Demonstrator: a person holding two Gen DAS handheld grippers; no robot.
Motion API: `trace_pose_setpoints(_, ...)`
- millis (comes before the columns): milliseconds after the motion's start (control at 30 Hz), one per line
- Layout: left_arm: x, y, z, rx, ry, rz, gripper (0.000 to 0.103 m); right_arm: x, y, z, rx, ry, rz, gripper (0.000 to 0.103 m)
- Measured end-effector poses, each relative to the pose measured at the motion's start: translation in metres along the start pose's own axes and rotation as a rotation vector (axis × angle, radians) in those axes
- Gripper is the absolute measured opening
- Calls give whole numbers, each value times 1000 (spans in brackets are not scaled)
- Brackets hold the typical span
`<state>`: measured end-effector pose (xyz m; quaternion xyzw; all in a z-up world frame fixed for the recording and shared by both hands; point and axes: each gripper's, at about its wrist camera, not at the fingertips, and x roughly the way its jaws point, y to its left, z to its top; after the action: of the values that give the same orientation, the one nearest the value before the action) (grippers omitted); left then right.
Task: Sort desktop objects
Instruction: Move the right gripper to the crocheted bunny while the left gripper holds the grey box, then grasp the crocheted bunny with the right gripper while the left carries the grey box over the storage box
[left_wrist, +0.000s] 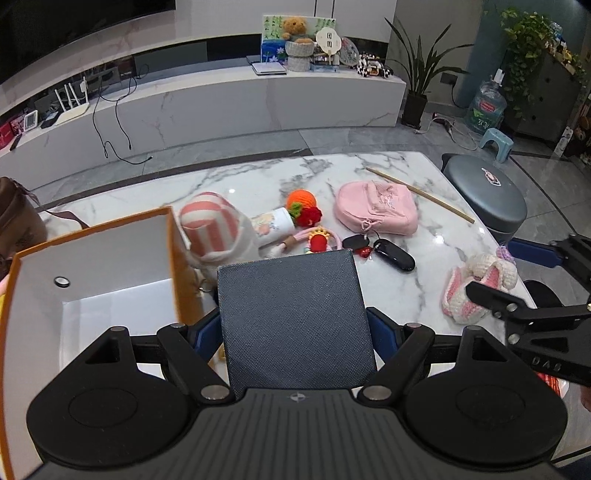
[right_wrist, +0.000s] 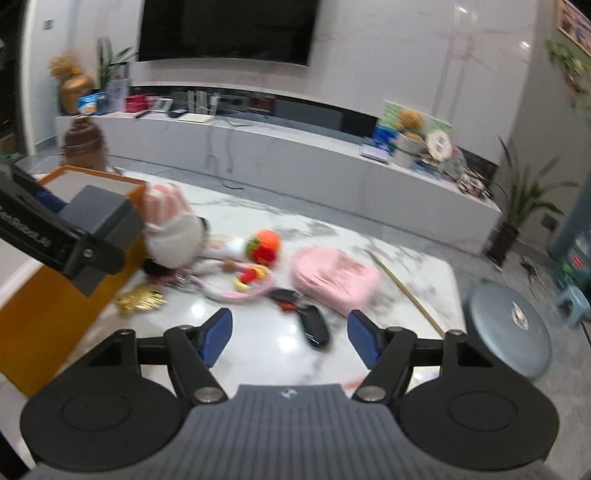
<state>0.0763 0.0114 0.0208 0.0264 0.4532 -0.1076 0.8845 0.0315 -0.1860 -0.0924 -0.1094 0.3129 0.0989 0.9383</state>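
While your left tool (left_wrist: 295, 328) clamps dark grey box (left_wrist: 291, 317) between blue pads, box hangs beside open orange carton (left_wrist: 92, 266), over tabletop (left_wrist: 413, 280) edge. Your right tool (right_wrist: 290, 338) stands wide, nothing between pads, above black case (right_wrist: 316, 326). Rest of clutter on marble: pink pouch (left_wrist: 376, 208), orange knitted ball (left_wrist: 303, 201), striped pink-white sock (left_wrist: 214, 230), crocheted pink-white piece (left_wrist: 476, 288), wooden stick (left_wrist: 421, 194). Right view blurred; gold item (right_wrist: 142, 300) beside carton unclear.
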Motion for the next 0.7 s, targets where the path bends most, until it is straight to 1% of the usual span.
trace_pose_setpoints(133,13,-12,2,9,19,-4,94,7,-18,-8,35,26,-31,72)
trace_pose_setpoints(400,39,-25,6,-6,65,-13,94,28,-46,-20,89,92,-58,72)
trace_pose_setpoints(600,53,-43,7,37,82,-14,94,44,-57,-34,149,148,-70,73)
trace_pose_setpoints(667,59,-46,7,40,97,-27,94,50,-56,-37,147,143,-94,77)
trace_pose_setpoints(700,61,-48,7,45,103,-30,94,53,-56,-38,143,145,-107,82)
